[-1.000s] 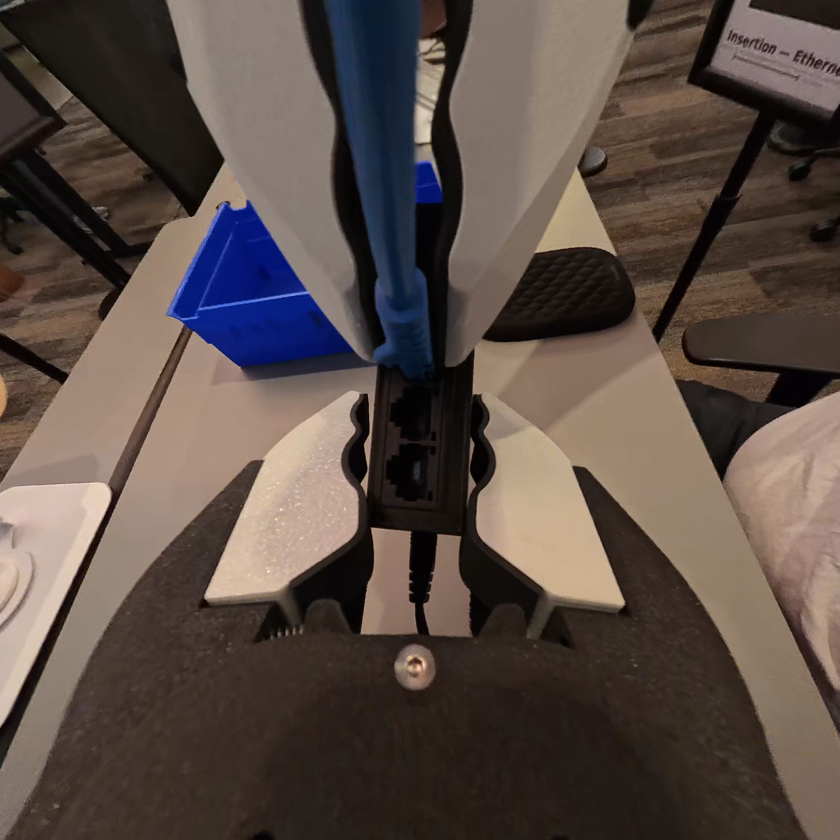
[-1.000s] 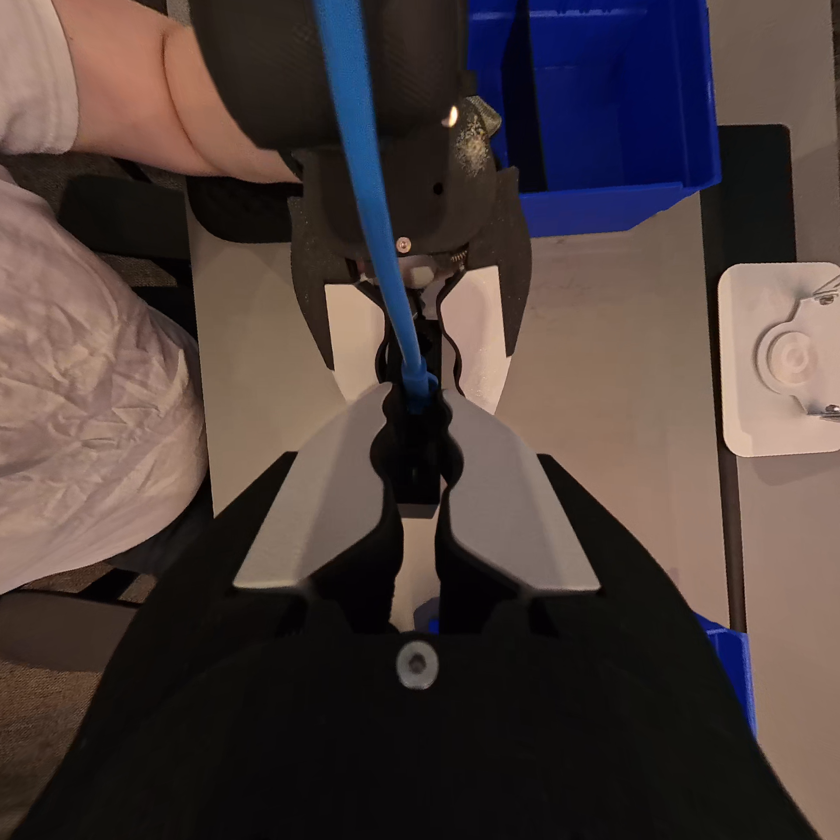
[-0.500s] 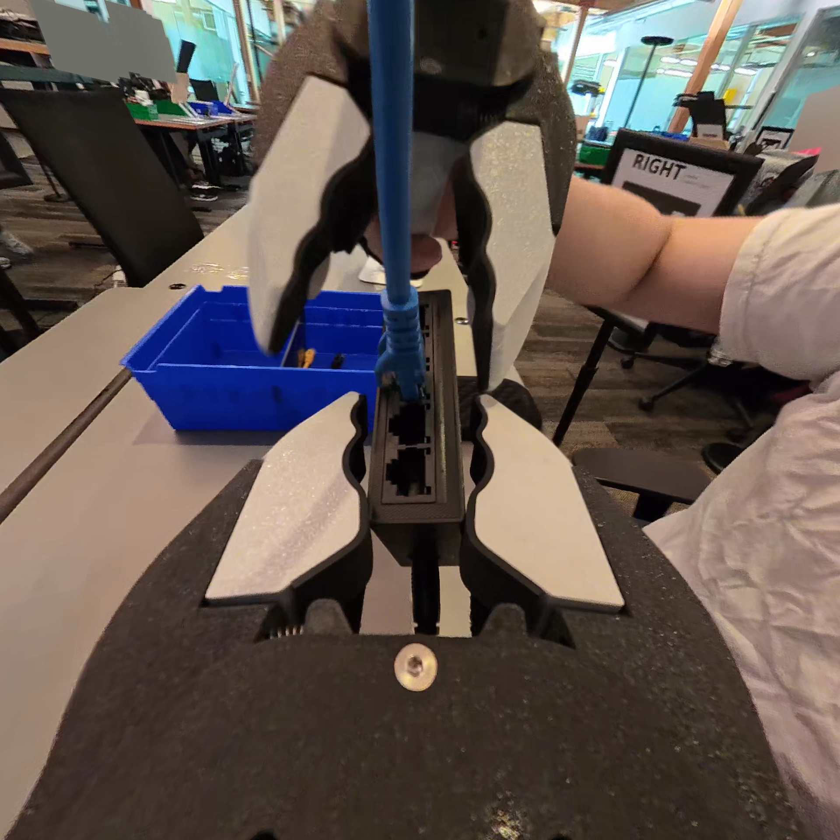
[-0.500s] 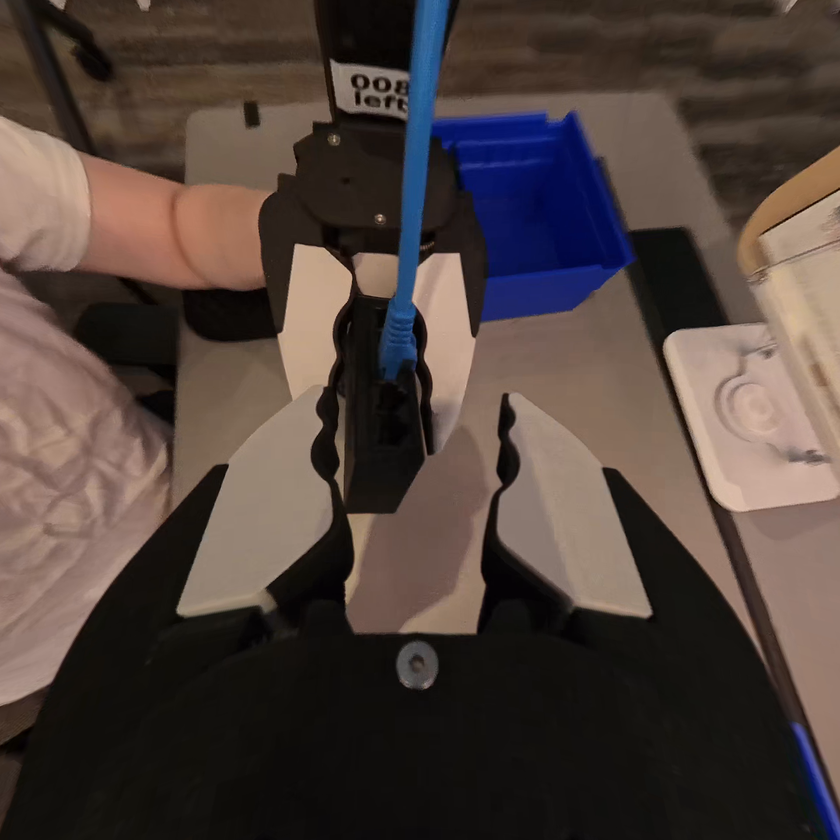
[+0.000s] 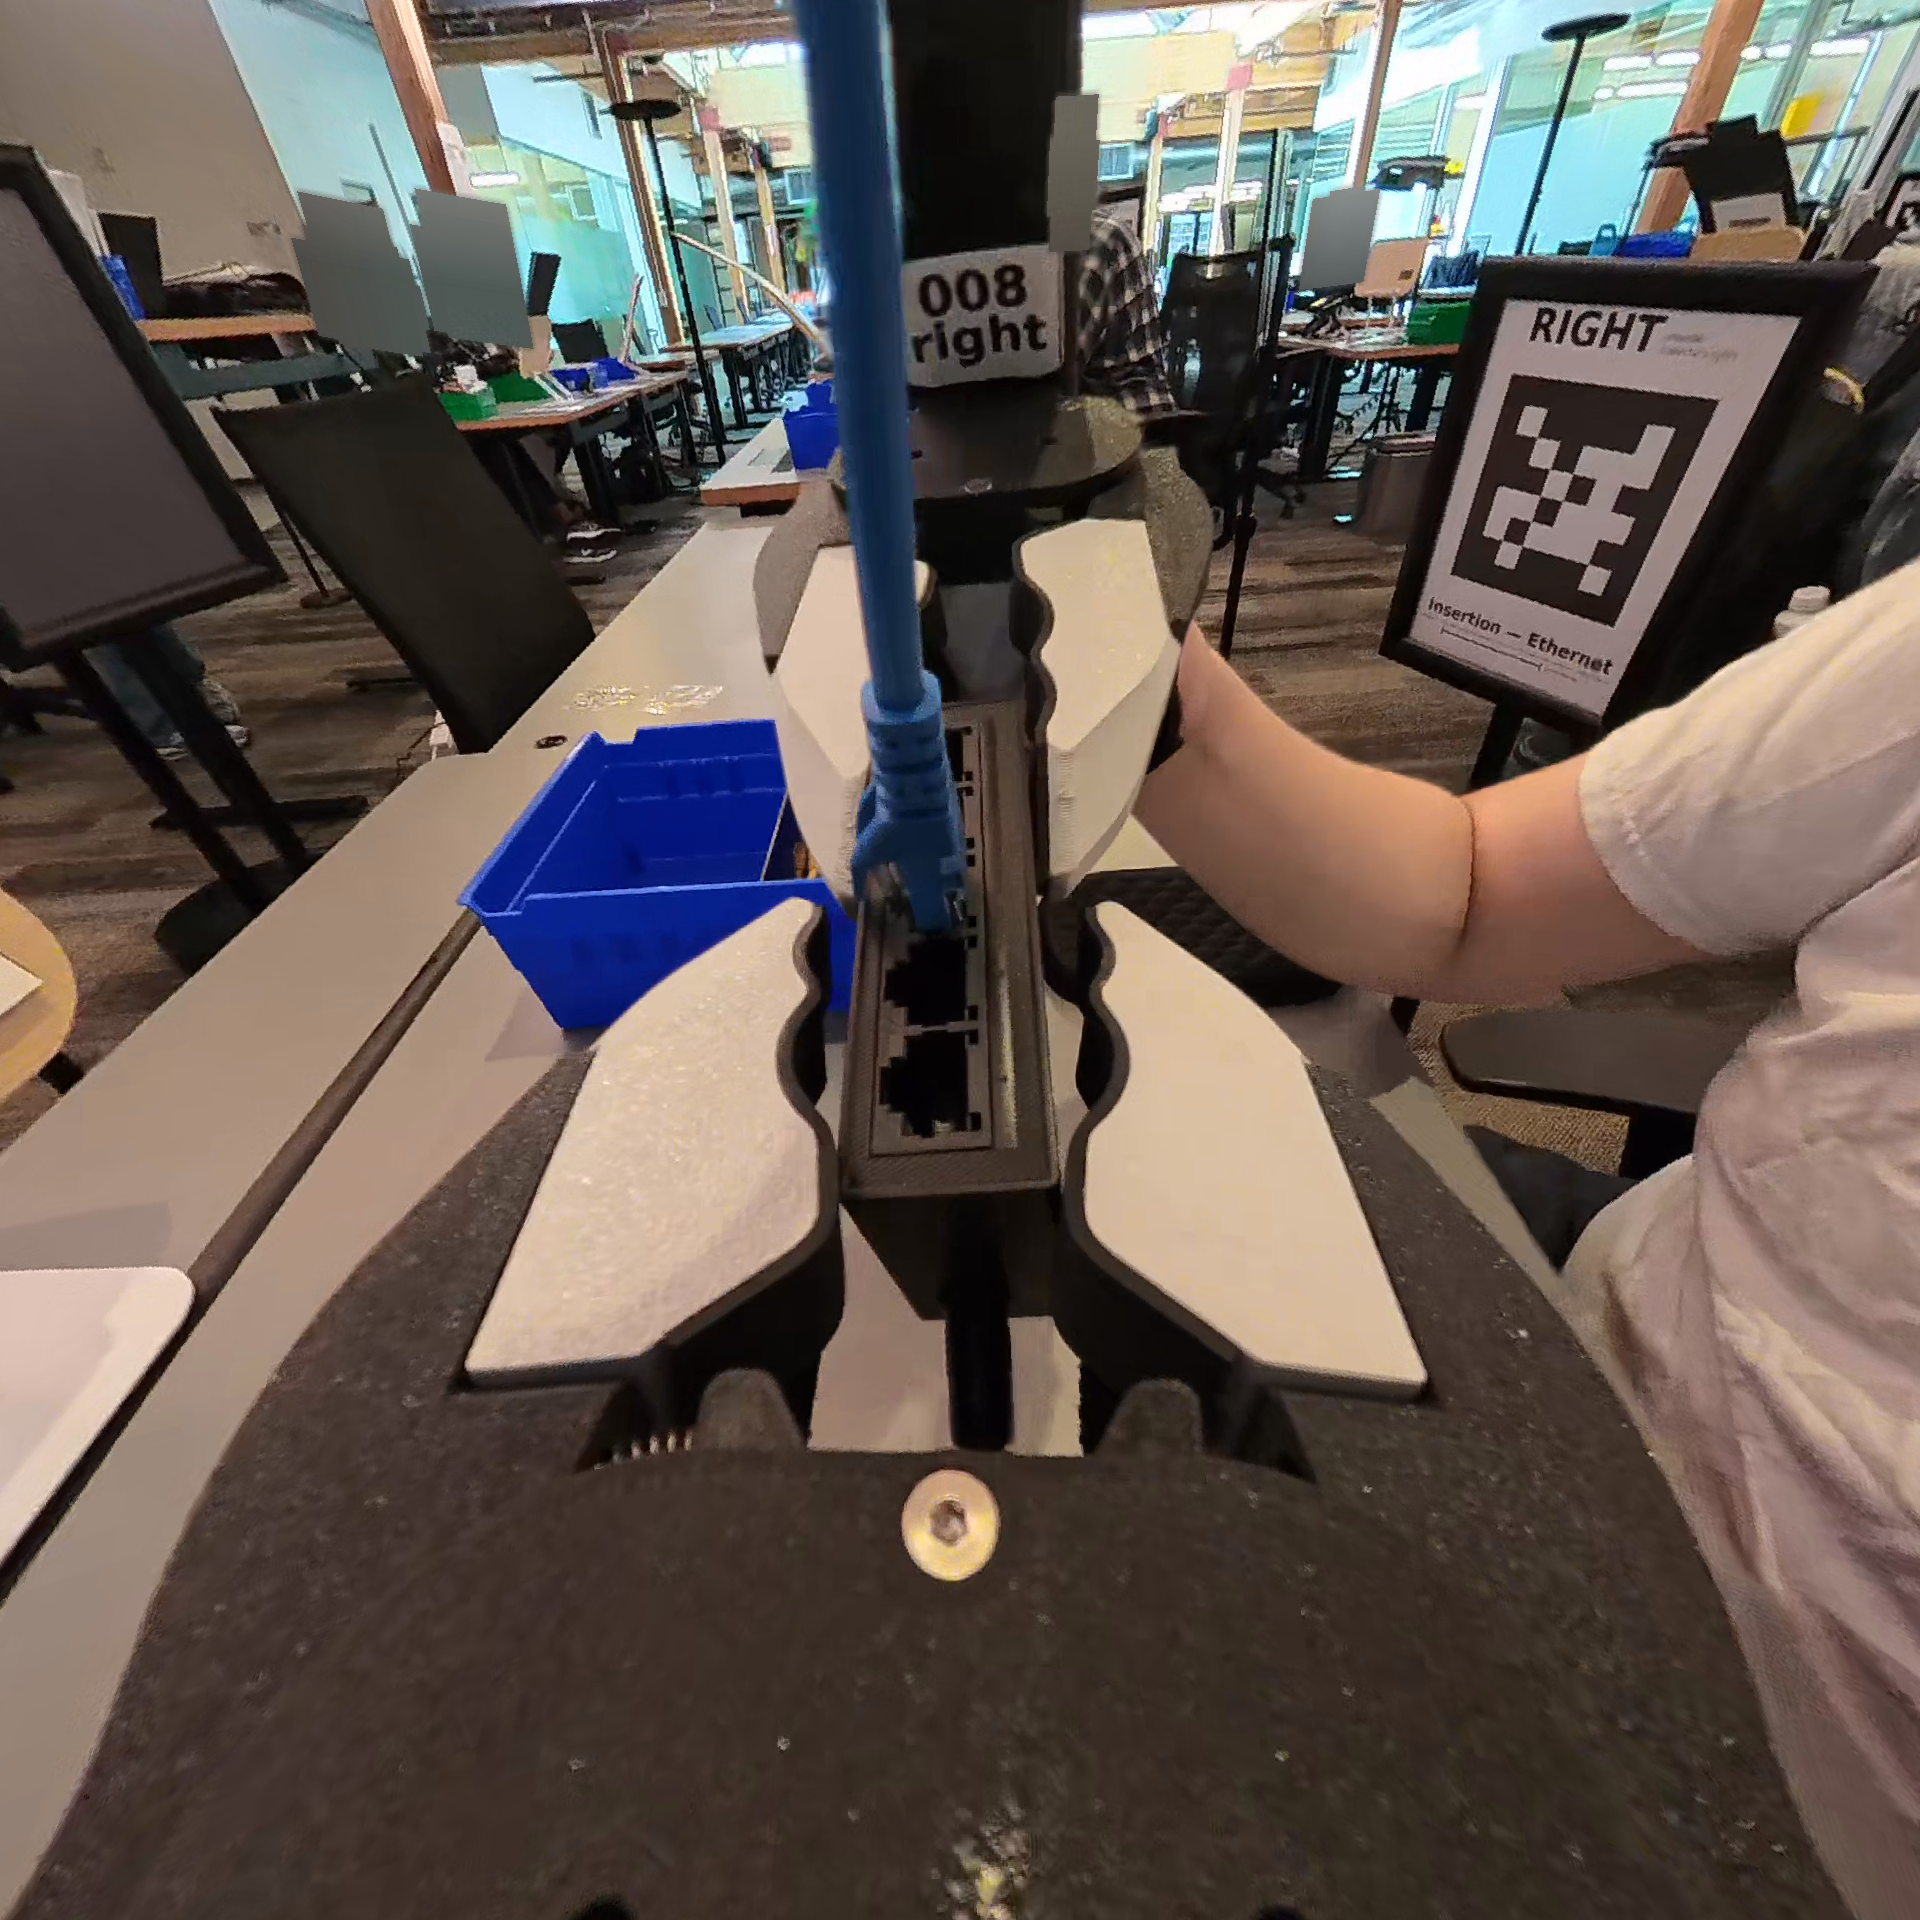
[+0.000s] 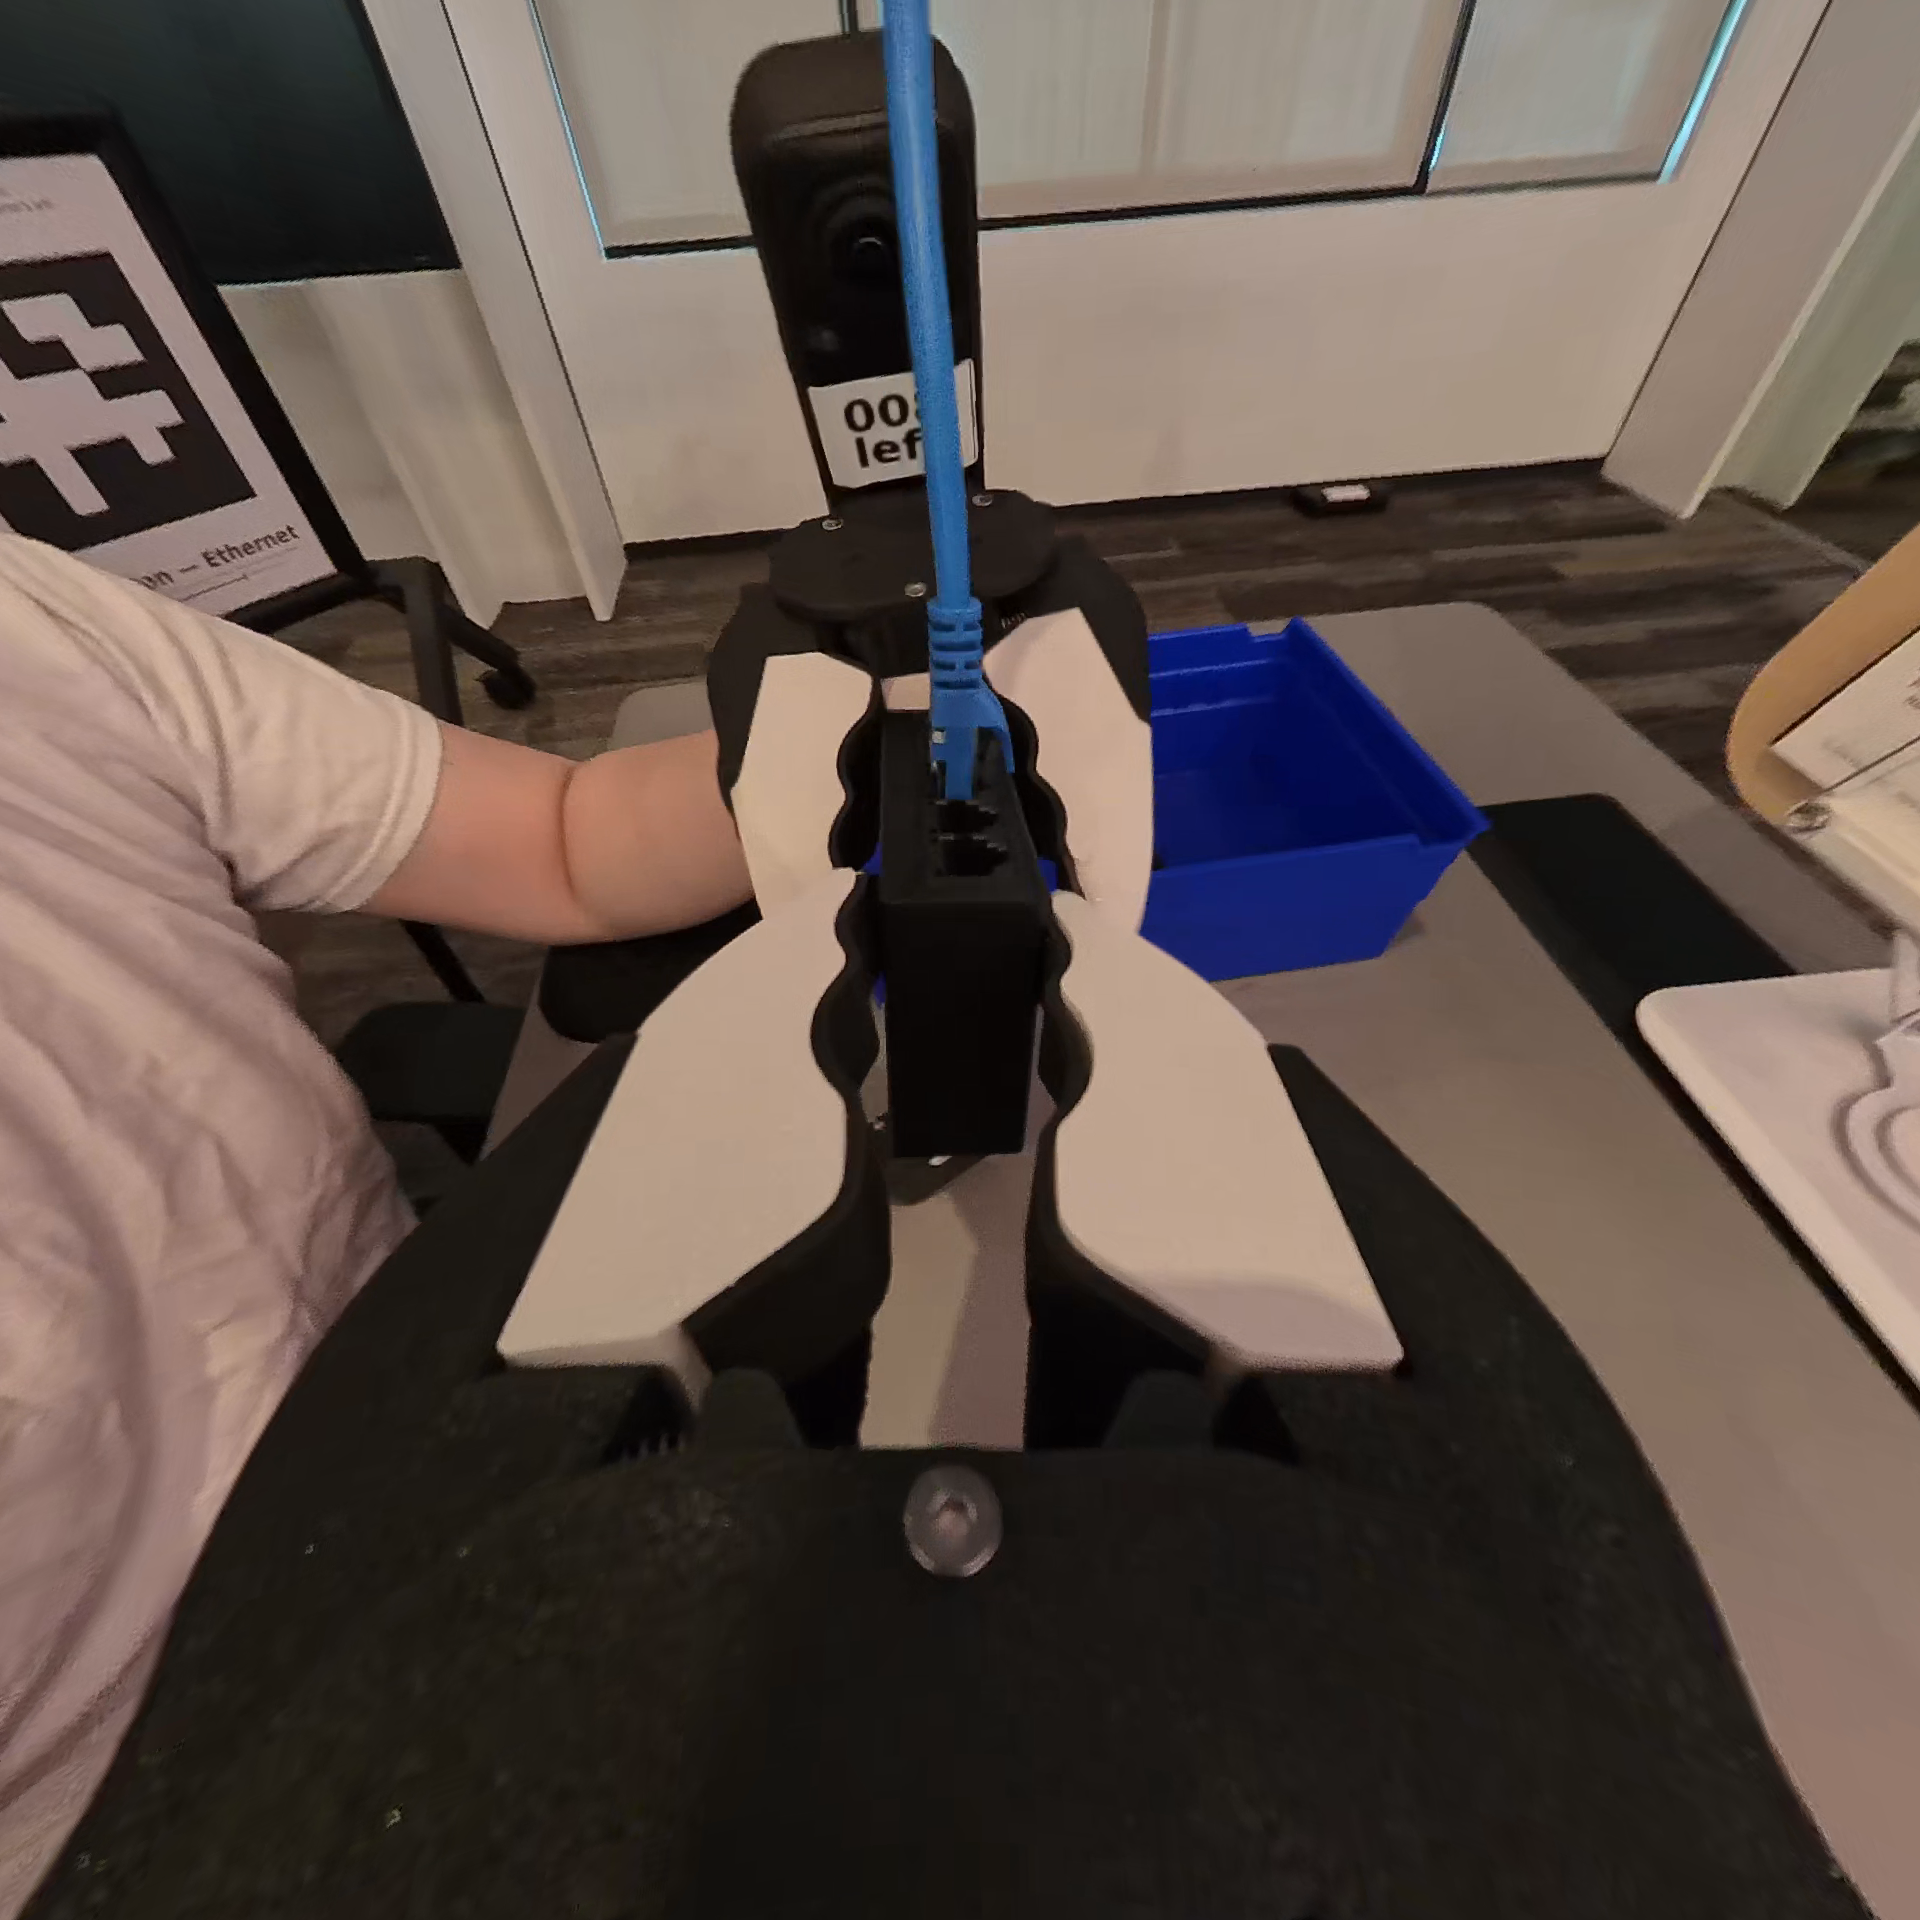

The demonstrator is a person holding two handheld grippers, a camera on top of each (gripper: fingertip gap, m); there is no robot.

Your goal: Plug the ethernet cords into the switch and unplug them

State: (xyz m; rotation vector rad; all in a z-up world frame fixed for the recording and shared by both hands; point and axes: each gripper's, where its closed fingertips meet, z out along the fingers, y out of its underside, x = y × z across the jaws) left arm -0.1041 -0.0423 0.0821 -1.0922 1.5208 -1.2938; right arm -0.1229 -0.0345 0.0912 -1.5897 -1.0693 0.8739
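A black switch [image 5: 1023,1018] with a row of ports facing up is held off the grey table [image 5: 312,1039] between both grippers. My left gripper [image 5: 951,914] is shut on one end of it, pads pressed on its sides. My right gripper [image 6: 961,894] is shut on the other end [image 6: 961,1018], its wavy pads against both sides. A blue ethernet cord [image 5: 862,364] comes down from above. Its blue plug [image 5: 909,821] sits in a port near the middle of the switch, two empty ports on the left gripper's side. The plug also shows in the right wrist view [image 6: 961,707].
A blue bin [image 5: 644,894] stands on the table just beyond the switch and shows in the right wrist view too [image 6: 1299,852]. A white fixture plate [image 6: 1787,1122] lies at the table's side. A black padded rest [image 5: 1195,935] and a person's arm [image 5: 1455,883] are close by. Only a small space, under 4 cm, lies between the two pairs of fingers.
My right gripper let go of the blue plug, opened wide and drew back. It has since closed on the free end of the switch. The plug stays in its port. Both views have tilted up.
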